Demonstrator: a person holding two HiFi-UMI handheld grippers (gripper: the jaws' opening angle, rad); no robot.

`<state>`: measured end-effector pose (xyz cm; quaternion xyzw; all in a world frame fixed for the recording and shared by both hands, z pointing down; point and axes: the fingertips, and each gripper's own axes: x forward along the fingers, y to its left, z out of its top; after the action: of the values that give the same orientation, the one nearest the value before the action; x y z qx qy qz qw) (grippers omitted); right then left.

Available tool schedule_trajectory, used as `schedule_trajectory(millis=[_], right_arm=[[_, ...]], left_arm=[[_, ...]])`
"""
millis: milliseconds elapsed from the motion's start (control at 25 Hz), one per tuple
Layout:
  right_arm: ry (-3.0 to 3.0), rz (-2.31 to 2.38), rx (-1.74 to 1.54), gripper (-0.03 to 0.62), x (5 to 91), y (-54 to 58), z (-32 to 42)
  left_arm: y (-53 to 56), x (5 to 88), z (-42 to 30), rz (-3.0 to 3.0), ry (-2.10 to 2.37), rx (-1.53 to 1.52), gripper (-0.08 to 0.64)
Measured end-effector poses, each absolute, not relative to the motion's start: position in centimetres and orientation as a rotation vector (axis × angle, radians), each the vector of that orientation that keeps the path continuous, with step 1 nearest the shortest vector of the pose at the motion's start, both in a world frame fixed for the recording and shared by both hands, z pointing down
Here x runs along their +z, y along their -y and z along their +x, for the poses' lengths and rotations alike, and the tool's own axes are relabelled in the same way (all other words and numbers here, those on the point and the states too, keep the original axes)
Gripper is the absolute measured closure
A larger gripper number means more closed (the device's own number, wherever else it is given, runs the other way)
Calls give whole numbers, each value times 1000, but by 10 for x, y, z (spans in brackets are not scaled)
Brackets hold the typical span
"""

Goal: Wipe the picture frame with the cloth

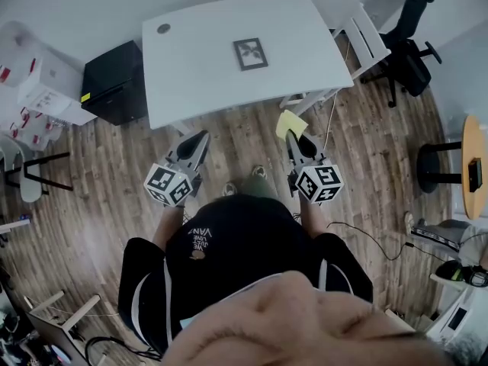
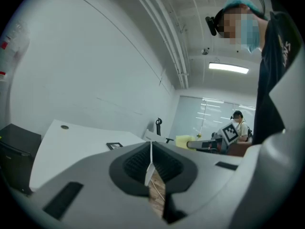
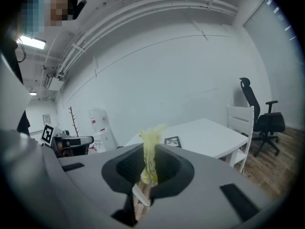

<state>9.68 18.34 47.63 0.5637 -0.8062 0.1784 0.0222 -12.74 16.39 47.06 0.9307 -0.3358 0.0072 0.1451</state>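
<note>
- We see the left gripper (image 1: pixel 200 137) held over the wood floor (image 1: pixel 114 181), short of the white table (image 1: pixel 198 59); in its own view (image 2: pixel 151 159) the claw is pressed together at the tips with nothing between them.
- The right gripper (image 1: pixel 293 139) is level with it on the other side, also over the floor. Its claw is clamped on the yellow cloth (image 1: pixel 288 122), and in the right gripper view a bunched tuft of cloth (image 3: pixel 148 149) sticks up past the tips.
- The picture frame (image 1: pixel 250 53) lies flat on the table, near the middle and towards the far edge, well apart from both grippers. We also make it out in the left gripper view (image 2: pixel 114 145) and the right gripper view (image 3: pixel 172 141).
- A white chair (image 1: pixel 366 36) stands at the table's right end, with a black office chair (image 1: pixel 408 48) beyond it.
- A black cabinet (image 1: pixel 114 82) sits beside the table's left end.
</note>
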Motion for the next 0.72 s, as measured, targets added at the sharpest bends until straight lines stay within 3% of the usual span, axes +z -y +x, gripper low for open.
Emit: schedule_trajectory(millis=[720], right_arm=[[2591, 1615, 560, 548, 476, -87, 153]], left_arm=[[-83, 469, -73, 2614, 1149, 3, 541]])
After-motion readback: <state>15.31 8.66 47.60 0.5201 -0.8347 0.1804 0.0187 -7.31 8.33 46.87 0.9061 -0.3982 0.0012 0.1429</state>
